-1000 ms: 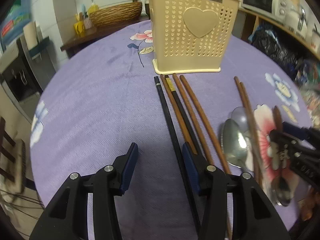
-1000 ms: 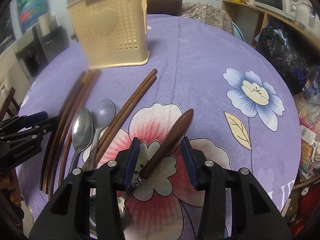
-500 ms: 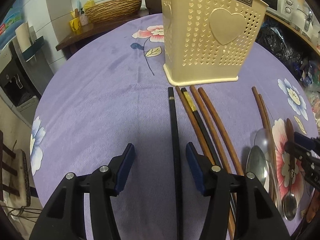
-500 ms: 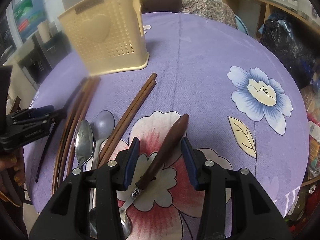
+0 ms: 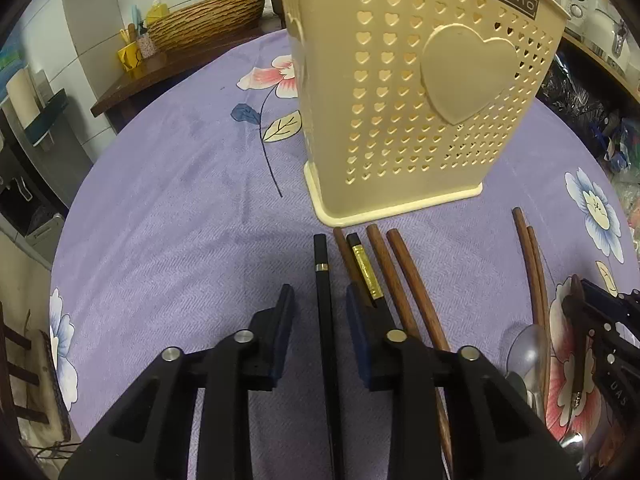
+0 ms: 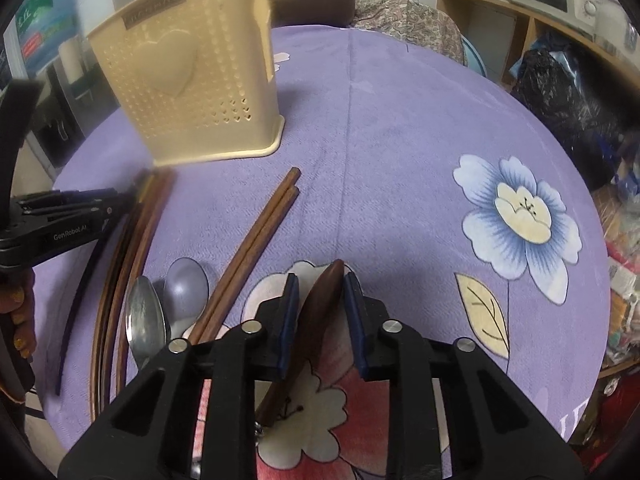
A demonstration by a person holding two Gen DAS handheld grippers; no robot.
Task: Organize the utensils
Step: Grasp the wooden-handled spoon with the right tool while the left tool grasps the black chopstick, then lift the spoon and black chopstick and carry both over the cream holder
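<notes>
Left tongs (image 5: pixel 320 312): pointing steeply down at the table, straddling the black chopstick (image 5: pixel 326 320); jaws just been closing, a narrow gap still showing between each pad and the stick, so not pressing on it yet.
Black chopstick: lying on the purple cloth (image 5: pixel 180 240), running from near to far, far tip just short of the holder's base.
Right tongs (image 6: pixel 320 312): also tilted steeply down, straddling the wooden handle (image 6: pixel 320 312) of a spoon; jaws just been closing, handle sitting between the pads; cannot tell whether the pads are pressing on it.
Wooden-handled spoon: lying on the red flower print at the near edge, handle pointing far, metal end hidden under the tongs.
Holder (image 5: pixel 416 92): standing upright at the far middle of the table, cream plastic with heart holes.
Brown chopsticks (image 5: pixel 404 280): lying just right of the black one, alongside a black stick with a gold band (image 5: pixel 366 270).
Second brown pair (image 6: pixel 256 240): lying side by side, touching, between the spoons and the right tongs.
Metal spoons (image 6: pixel 160 304): resting bowl-up, overlapping, near left in the right view.
Hand (image 6: pixel 18 312): showing at the left edge under the left tongs, fingers curled around the grip.
</notes>
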